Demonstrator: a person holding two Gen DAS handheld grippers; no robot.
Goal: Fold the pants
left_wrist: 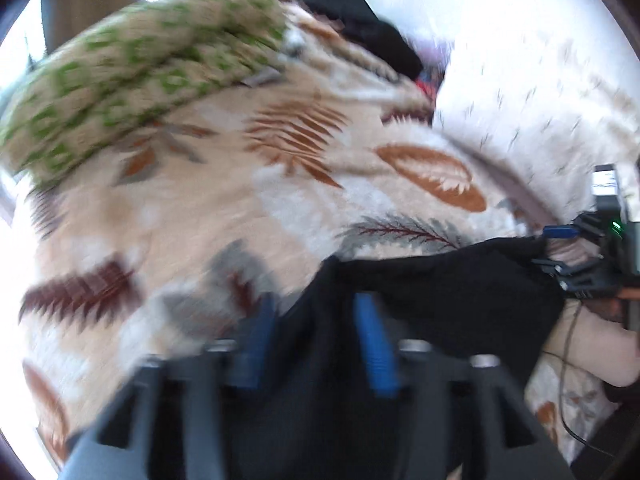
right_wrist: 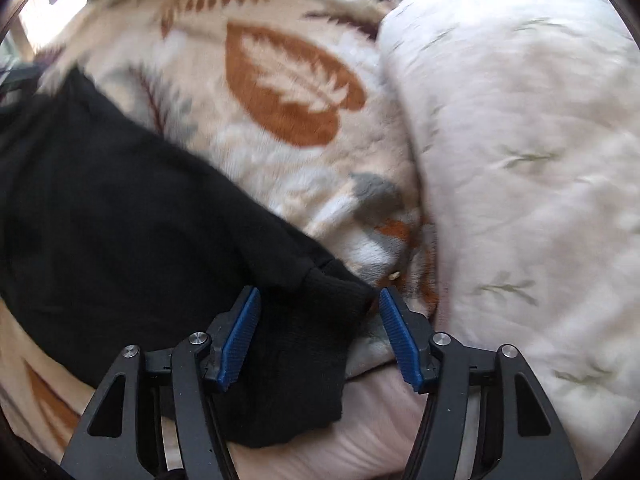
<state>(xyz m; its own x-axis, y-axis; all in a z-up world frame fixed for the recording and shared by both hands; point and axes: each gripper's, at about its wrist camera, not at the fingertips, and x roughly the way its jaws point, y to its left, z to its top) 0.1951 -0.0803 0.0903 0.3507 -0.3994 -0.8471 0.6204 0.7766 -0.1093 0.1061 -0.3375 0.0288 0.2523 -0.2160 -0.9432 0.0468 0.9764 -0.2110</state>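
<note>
Black pants (right_wrist: pixel 120 208) lie on a leaf-patterned blanket (right_wrist: pixel 296 92). In the right wrist view my right gripper (right_wrist: pixel 316 336) is open, its blue pads on either side of the ribbed ankle cuff (right_wrist: pixel 312 320), not closed on it. In the left wrist view my left gripper (left_wrist: pixel 316 340) is blurred; its blue pads stand apart with black pants fabric (left_wrist: pixel 440 296) between and under them. The right gripper (left_wrist: pixel 576 276) shows at the far right of that view, at the other end of the pants.
A white quilt (right_wrist: pixel 520 160) lies bunched to the right of the pants. A green-patterned pillow (left_wrist: pixel 132 64) lies at the far left, a dark garment (left_wrist: pixel 372 36) at the back. A cable (left_wrist: pixel 568 400) hangs at the right.
</note>
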